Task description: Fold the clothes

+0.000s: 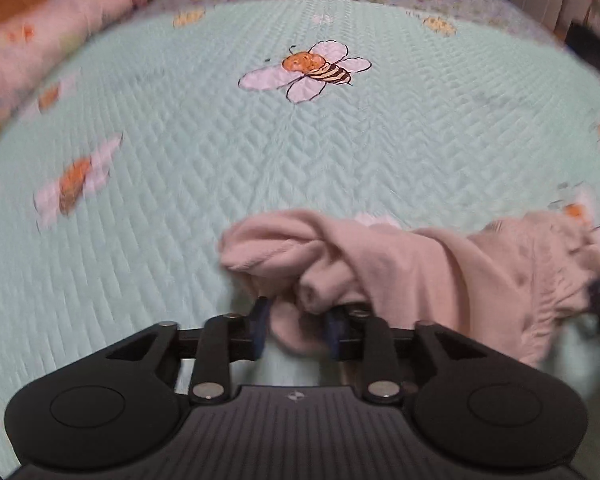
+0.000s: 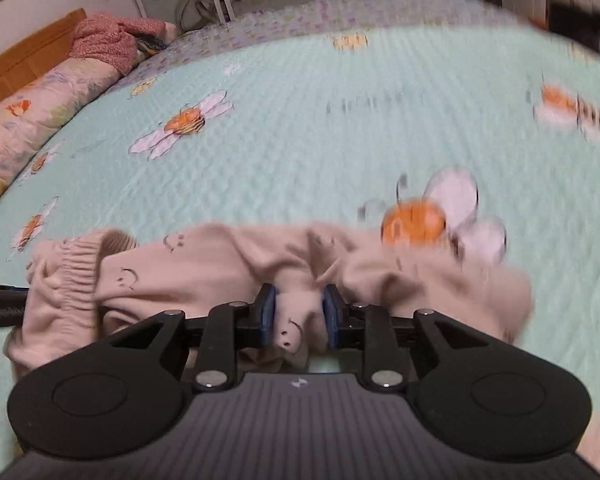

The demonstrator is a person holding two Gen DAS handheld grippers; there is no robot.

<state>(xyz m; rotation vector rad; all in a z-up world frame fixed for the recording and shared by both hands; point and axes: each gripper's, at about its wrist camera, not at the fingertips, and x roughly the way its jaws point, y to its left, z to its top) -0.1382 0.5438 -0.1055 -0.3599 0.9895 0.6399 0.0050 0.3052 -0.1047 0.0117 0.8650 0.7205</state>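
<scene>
Meanwhile the left gripper [image 1: 296, 326] had its blue pads pinched on a bunched fold of the pink garment [image 1: 420, 276], and the right gripper [image 2: 299, 316] was likewise closed around a fold of that garment [image 2: 204, 264]. It hung crumpled between them, just over the mint quilt [image 1: 220, 152] with bee prints that covered the bed. Its elastic waistband [image 2: 72, 276] showed at the left of the right wrist view.

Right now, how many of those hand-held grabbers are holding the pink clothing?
2. The left gripper pinches one bunched end of the pink garment; the right gripper pinches a fold near its middle. Other clothes may lie out of view.
</scene>
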